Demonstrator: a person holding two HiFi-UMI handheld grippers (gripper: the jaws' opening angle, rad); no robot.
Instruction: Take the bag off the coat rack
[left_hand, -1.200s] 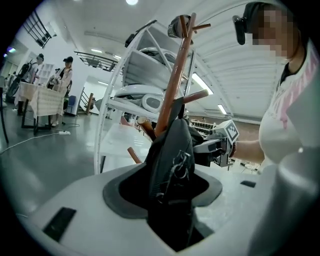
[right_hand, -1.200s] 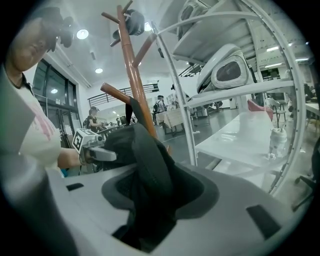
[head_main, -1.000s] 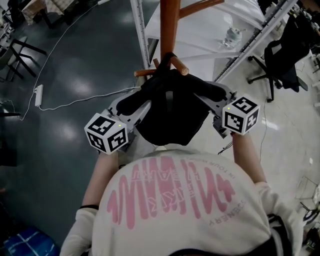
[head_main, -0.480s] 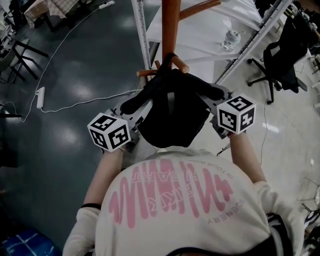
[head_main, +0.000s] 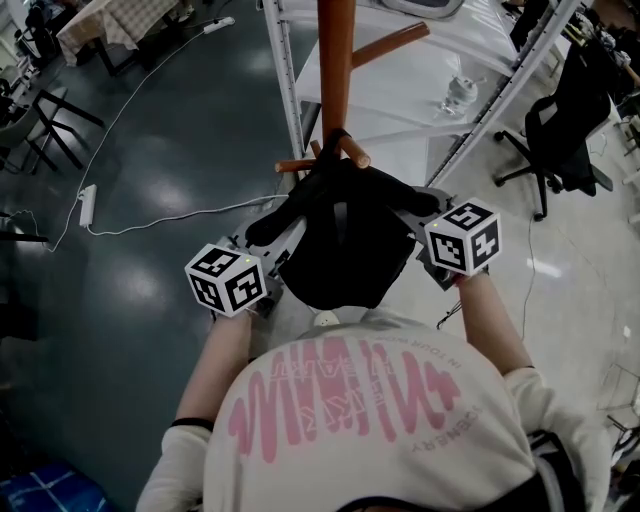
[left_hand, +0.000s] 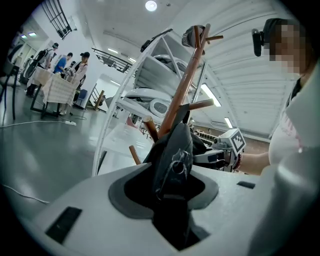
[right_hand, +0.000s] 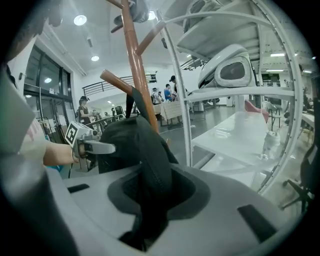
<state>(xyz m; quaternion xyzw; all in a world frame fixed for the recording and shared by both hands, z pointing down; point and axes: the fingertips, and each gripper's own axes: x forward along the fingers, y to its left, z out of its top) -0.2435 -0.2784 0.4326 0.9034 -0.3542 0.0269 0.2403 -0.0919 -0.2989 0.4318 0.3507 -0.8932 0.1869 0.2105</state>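
Note:
A black bag (head_main: 345, 240) hangs by its strap from a peg (head_main: 352, 150) of the brown wooden coat rack (head_main: 335, 60). My left gripper (head_main: 283, 228) grips the bag's left side; in the left gripper view the bag (left_hand: 175, 150) and its metal ring sit pinched in the left gripper (left_hand: 172, 200). My right gripper (head_main: 408, 205) holds the bag's right side. Its jaws are closing, and in the right gripper view a fold of the bag (right_hand: 135, 145) is wedged in the right gripper (right_hand: 150, 200). The bag's bottom is hidden behind the person's shoulders.
A white metal shelf frame (head_main: 285, 80) stands just behind the rack, with white shelves (head_main: 430, 60) to the right. A black office chair (head_main: 570, 130) is at far right. A power strip (head_main: 85, 200) and its cable lie on the dark floor at left. People stand far off.
Both grippers have drawn in closer on the bag's sides, the right one more, and the fabric bunches between them. The strap stays over the peg.

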